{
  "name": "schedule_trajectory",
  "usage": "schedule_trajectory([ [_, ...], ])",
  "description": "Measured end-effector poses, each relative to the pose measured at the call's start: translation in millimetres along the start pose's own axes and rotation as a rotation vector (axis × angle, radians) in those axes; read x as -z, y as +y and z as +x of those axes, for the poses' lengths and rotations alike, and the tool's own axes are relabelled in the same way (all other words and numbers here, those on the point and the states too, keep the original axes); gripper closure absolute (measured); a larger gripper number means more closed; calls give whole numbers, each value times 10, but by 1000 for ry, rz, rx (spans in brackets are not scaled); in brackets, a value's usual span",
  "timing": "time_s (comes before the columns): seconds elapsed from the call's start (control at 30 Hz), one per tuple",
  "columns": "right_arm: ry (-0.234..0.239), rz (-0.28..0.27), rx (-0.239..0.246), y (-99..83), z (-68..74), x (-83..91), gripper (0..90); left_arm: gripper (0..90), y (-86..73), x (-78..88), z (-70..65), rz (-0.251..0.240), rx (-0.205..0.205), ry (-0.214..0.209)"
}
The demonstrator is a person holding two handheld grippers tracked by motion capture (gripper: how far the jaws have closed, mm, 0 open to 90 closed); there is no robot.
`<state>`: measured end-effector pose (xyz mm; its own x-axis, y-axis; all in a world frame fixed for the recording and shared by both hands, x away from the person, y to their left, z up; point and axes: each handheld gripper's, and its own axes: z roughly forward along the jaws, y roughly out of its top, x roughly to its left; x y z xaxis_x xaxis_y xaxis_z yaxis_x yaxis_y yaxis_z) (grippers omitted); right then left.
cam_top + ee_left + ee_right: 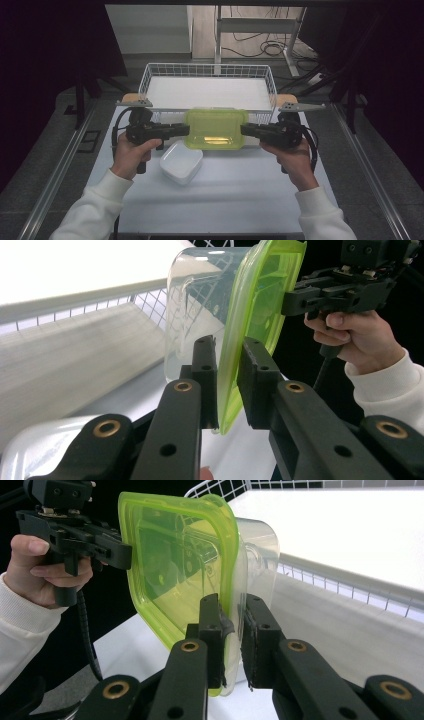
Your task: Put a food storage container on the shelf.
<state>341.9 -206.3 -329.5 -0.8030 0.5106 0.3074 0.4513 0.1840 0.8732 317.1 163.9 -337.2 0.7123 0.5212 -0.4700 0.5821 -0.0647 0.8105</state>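
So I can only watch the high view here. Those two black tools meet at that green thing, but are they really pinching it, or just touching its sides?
Observer: Pinching. In the left gripper view, the left gripper has the green lid's rim between its jaws.
Visitor: And the other tool?
Observer: Same. The right gripper clamps the opposite rim, seen in its own view.
Visitor: Is it only a lid?
Observer: No. A clear container sits under the lid; the gripper views show its see-through wall.
Visitor: What's behind it?
Observer: The white wire basket, its mesh visible through the clear wall.
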Motion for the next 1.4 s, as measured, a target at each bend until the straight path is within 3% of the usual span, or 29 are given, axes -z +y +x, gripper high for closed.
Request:
schedule_trajectory([
  [0.43, 11, -12, -7, 373, -163, -89, 802, 793, 354, 12, 157, -18, 3, 2],
  [0.63, 19, -27, -13, 557, -265, -137, 803, 793, 523, -2, 277, -26, 11, -20],
  [0.8, 13, -26, -21, 671, -360, -191, 803, 796, 644, -46, 393, -21, 15, -13],
  [1.0, 10, -15, -66, 771, -479, -300, 803, 799, 753, -90, 561, -15, 38, -11],
  [1.13, 3, -9, -93, 818, -554, -375, 803, 801, 781, -130, 673, -11, 78, -16],
  [1.4, 13, 20, -172, 804, -690, -521, 802, 804, 799, -163, 811, 16, 116, -1],
])
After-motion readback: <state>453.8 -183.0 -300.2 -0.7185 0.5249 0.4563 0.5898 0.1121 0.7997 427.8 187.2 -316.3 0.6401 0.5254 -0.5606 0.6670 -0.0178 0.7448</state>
